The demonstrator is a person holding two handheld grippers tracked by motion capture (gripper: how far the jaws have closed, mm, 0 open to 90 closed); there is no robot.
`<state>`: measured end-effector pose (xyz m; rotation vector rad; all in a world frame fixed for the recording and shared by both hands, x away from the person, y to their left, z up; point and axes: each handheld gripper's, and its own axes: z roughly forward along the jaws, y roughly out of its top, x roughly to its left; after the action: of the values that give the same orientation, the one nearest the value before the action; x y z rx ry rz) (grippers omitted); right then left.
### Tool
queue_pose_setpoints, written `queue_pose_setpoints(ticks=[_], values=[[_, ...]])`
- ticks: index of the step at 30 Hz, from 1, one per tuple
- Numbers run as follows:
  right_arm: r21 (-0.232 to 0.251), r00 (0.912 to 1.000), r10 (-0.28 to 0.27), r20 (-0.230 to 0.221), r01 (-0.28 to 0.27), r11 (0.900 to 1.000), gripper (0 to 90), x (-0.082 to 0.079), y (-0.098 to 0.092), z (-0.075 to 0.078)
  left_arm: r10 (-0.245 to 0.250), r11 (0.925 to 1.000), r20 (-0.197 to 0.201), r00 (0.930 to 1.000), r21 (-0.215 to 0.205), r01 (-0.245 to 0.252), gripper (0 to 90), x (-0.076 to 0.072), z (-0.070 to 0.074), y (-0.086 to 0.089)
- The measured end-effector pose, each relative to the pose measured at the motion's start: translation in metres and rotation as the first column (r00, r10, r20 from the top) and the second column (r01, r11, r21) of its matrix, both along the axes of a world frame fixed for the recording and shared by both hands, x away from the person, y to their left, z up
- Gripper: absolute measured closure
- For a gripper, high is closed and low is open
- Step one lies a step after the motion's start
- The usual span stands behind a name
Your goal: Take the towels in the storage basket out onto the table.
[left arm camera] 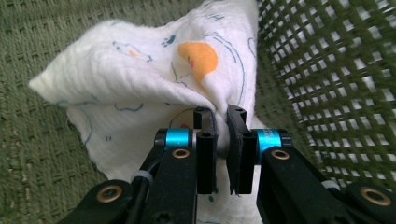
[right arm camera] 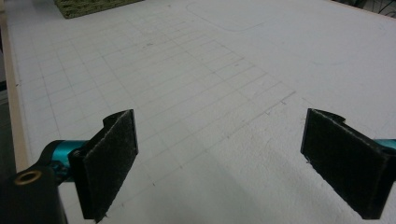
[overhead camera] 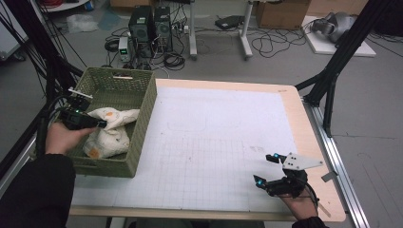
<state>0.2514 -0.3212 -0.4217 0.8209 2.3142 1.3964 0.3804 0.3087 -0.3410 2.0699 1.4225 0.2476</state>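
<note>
My left gripper point(left arm camera: 222, 140) has its jaws clamped on a fold of the printed white cloth point(left arm camera: 154, 79) inside the green woven basket point(overhead camera: 142, 102). I'd lift straight up, clearing the basket wall. My right gripper point(right arm camera: 219, 163) waits, jaws wide apart, over the surface point(overhead camera: 218, 142).

Dim room, soft shadows — close-ups slightly blurred
</note>
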Motion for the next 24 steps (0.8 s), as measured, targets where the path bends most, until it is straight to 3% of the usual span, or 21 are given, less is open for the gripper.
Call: queue_pose_setpoints(ticks=[6, 10, 13, 18, 24], values=[[0.007, 1.0, -0.001, 0.0, 0.001, 1.0, 10.2, 0.0, -0.001, 0.0, 0.014, 0.9954, 0.022, 0.9997, -0.095, -0.012, 83.1, -0.008, 0.003, 0.009], [0.007, 1.0, -0.001, 0.002, 0.001, 1.0, 10.3, 0.001, -0.001, 0.0, 0.026, 0.9837, 0.038, 0.9989, -0.179, -0.019, 83.1, -0.012, 0.005, 0.016], [0.008, 1.0, -0.003, 0.0, 0.003, 1.0, 10.3, 0.001, -0.001, 0.0, 0.029, 0.9777, 0.046, 0.9985, -0.209, -0.019, 83.1, -0.013, 0.006, 0.019], [0.009, 1.0, -0.003, -0.002, 0.003, 1.0, 10.2, 0.001, -0.001, 0.0, 0.047, 0.9594, 0.057, 0.9973, -0.281, -0.029, 83.1, -0.016, 0.011, 0.026], [0.009, 1.0, -0.003, -0.005, 0.003, 1.0, 10.3, 0.001, -0.001, 0.0, 0.079, 0.9303, 0.074, 0.9942, -0.364, -0.047, 83.1, -0.019, 0.015, 0.037]])
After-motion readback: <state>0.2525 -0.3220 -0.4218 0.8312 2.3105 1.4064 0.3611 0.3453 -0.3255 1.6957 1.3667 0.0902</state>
